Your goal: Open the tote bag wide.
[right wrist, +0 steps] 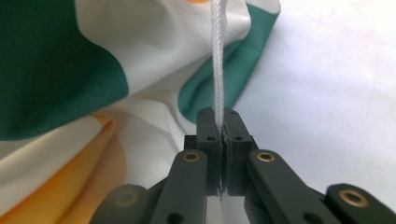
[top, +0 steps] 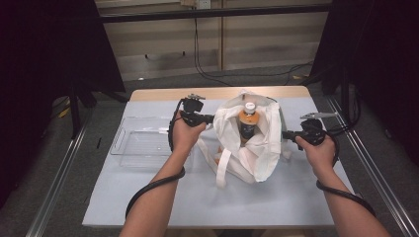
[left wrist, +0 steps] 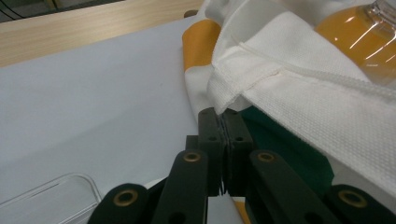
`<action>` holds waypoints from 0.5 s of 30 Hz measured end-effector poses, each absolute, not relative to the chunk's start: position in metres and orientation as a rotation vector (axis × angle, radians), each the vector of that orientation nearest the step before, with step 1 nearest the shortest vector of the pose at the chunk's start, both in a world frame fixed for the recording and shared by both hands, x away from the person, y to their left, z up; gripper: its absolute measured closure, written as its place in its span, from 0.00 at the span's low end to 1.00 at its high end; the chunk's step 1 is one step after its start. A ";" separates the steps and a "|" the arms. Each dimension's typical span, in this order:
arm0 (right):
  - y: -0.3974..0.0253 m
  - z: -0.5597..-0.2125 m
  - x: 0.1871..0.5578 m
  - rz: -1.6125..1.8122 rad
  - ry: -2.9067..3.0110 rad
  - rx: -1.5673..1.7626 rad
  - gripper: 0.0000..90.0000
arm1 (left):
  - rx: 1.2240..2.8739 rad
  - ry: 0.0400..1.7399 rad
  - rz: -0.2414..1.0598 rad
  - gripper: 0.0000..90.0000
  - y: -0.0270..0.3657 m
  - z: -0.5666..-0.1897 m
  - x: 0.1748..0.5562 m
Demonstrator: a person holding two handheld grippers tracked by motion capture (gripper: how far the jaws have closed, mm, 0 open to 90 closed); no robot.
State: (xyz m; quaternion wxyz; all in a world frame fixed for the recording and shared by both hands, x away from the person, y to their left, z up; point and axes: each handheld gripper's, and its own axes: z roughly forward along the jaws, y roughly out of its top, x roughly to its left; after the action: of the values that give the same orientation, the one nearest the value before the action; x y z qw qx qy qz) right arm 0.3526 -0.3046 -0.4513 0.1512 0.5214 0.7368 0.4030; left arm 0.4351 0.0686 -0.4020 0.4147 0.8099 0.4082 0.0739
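A white cloth bag (top: 257, 143) with green and orange patches stands in the middle of the table, its mouth held wide. Inside it stands an upright bottle (top: 248, 120) of orange drink with a white cap, also seen at the top right of the left gripper view as the bottle (left wrist: 359, 35). My left gripper (top: 213, 118) is shut on the bag's left rim (left wrist: 233, 95). My right gripper (top: 283, 133) is shut on the bag's right rim, a thin white edge (right wrist: 217, 60) running up from the jaws. The bag's straps (top: 225, 168) hang down at the front.
A clear plastic tray (top: 141, 143) lies on the pale blue table cover (top: 197, 197) to the left of the bag, its corner (left wrist: 56, 200) near my left gripper. A wooden table edge (top: 217, 92) runs along the back. Cables lie on the floor behind.
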 end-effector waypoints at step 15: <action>-0.299 -0.439 0.353 1.162 2.114 1.464 0.98 | 2.040 0.986 0.186 0.89 0.072 -0.390 0.433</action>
State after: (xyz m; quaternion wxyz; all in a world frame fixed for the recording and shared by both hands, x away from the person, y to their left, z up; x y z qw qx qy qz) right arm 0.3533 -0.2989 -0.4391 0.1592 0.5122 0.7397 0.4064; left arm 0.4330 0.0721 -0.3899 0.4205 0.8141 0.3935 0.0743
